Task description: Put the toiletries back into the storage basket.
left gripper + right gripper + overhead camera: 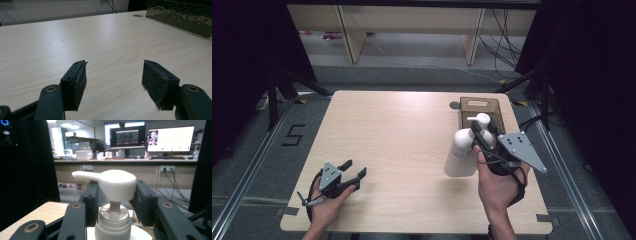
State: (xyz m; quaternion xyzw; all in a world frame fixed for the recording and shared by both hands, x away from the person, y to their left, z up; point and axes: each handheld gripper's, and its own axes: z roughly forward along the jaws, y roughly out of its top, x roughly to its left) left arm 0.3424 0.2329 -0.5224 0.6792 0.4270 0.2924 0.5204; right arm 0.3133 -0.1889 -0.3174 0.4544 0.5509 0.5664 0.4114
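- The white pump bottle [462, 150] stands upright on the worktop [402, 140], toward its right edge and nearer the front than the back.
- The right gripper [482, 134] is held in the person's right hand [497, 185] and reaches the bottle's top from the right edge side.
- In the right gripper view its 2 black jaws sit on either side of the pump head [112, 183], pressed against the head just above the collar [113, 220], so they are narrow and clamped on the bottle's pump.
- The pump's spout points to the left in that view.
- A brown translucent bin [479, 112] sits at the back right corner of the worktop, just behind the bottle; whether they touch cannot be told.
- The left gripper [354, 170] rests low near the front left corner, held in the left hand [324, 200], well apart from the bottle.
- In the left gripper view its 2 jaws stand wide apart with only bare wood between them, and the bin's wall [180, 15] shows far off at the upper right.
- A small round grey cap [454, 105] lies in the worktop just beside the bin's left back corner.
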